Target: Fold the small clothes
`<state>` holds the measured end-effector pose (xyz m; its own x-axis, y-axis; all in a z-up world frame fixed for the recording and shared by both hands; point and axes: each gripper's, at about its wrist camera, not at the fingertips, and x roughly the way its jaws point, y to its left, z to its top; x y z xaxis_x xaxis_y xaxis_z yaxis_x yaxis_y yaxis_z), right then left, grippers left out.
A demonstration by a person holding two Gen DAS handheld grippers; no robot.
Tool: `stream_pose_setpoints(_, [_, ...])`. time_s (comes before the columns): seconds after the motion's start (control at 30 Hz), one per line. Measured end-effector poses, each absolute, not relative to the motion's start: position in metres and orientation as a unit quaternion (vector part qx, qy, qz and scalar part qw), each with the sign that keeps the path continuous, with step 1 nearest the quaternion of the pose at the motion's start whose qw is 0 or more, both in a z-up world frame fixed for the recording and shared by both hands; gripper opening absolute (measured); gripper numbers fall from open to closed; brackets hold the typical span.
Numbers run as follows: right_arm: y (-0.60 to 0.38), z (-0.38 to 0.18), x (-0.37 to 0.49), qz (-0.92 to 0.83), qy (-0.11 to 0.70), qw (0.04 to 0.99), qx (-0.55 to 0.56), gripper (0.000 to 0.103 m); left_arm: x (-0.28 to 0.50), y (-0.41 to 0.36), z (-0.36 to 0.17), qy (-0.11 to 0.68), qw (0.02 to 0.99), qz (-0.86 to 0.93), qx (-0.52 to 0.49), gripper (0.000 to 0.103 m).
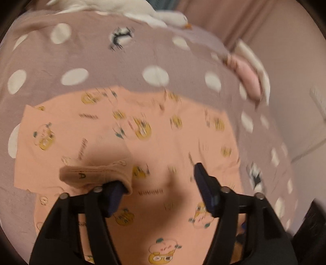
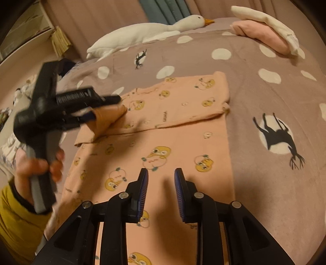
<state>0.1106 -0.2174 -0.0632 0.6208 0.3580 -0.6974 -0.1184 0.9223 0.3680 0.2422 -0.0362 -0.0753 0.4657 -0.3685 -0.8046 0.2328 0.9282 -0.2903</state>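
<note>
A peach child's top (image 1: 163,132) (image 2: 163,142) printed with yellow cartoon faces lies flat on the bed. One sleeve (image 2: 173,106) is folded across its body. My left gripper (image 1: 161,175) (image 2: 106,107) is open wide, with the ribbed sleeve cuff (image 1: 89,175) (image 2: 108,118) draped against one finger only and not pinched. My right gripper (image 2: 161,171) hovers over the lower part of the top. It is open, with a gap and nothing between its blue pads (image 2: 143,189). A hand (image 2: 40,167) in a yellow sleeve holds the left tool.
The mauve bedspread (image 2: 264,122) (image 1: 101,51) has white dots and dark animal prints. A white plush goose (image 2: 152,28) (image 1: 173,18) lies at the far edge. A pink and cream pile of folded clothes (image 2: 264,34) (image 1: 248,77) sits at the far right.
</note>
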Motion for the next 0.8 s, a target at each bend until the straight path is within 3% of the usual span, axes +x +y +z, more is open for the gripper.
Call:
stream_pose_setpoints(0.13, [-0.22, -0.062, 0.109, 0.133, 0.413, 0.888, 0.152, 0.028, 0.218, -0.041, -0.077, 0.477, 0.858, -0.187, -0.022, 0.075])
stream_pose_setpoints(0.27, [-0.219, -0.057, 0.108, 0.143, 0.406, 0.89, 0.151, 0.028, 0.188, -0.01, -0.078, 0.465, 0.867, -0.176, -0.034, 0.09])
stream_pose_setpoints(0.63, [-0.151, -0.044, 0.138, 0.211, 0.404, 0.887, 0.078, 0.028, 0.114, 0.087, -0.079, 0.461, 0.871, -0.122, -0.12, 0.09])
stream_pose_setpoints(0.8, [-0.107, -0.033, 0.156, 0.241, 0.394, 0.886, 0.03, 0.044, 0.101, 0.101, -0.069, 0.443, 0.875, -0.128, -0.147, 0.09])
